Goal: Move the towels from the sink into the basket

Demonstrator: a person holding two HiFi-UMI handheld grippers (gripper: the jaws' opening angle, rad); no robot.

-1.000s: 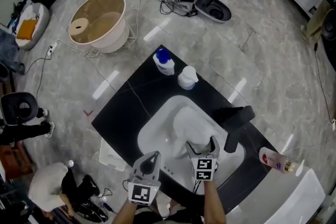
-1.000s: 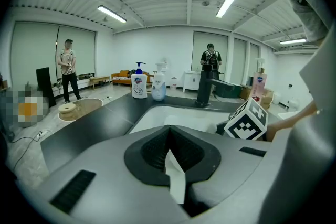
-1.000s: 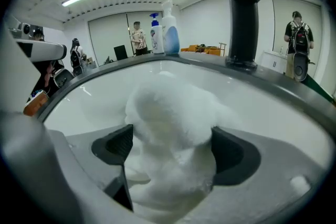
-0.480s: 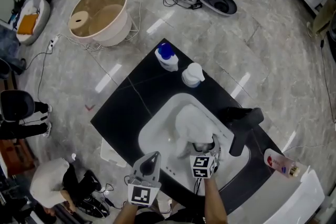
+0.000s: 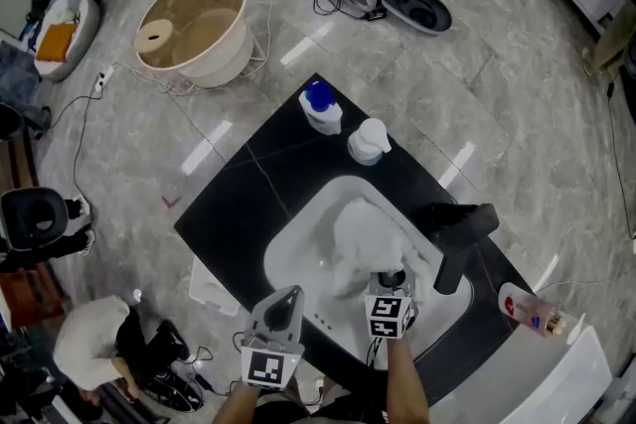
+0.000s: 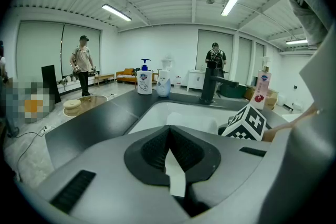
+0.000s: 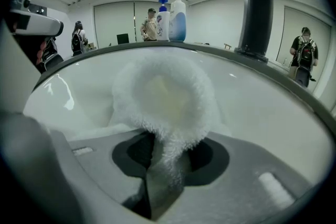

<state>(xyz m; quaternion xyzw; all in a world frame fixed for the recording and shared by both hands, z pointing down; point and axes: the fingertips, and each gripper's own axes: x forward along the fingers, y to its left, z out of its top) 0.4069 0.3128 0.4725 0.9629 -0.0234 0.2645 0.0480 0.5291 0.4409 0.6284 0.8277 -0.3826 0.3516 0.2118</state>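
The white towel [image 5: 370, 231] lies in the white sink [image 5: 296, 258], a fluffy heap on the 3 o'clock side, near the black tap [image 5: 452, 238]; the right claw [image 5: 391, 279] has just been closing and now pinches a fold at the heap's 6 o'clock edge; the left claw [image 5: 287, 297] hangs over the sink's 7 o'clock rim, its jaws pressed together with nothing in them; the round basket [image 5: 227, 63] stands on the floor, well away at 11 o'clock from the black worktop [image 5: 234, 209]; two bottles [image 5: 321, 108] stand at the worktop's 12 o'clock corner.
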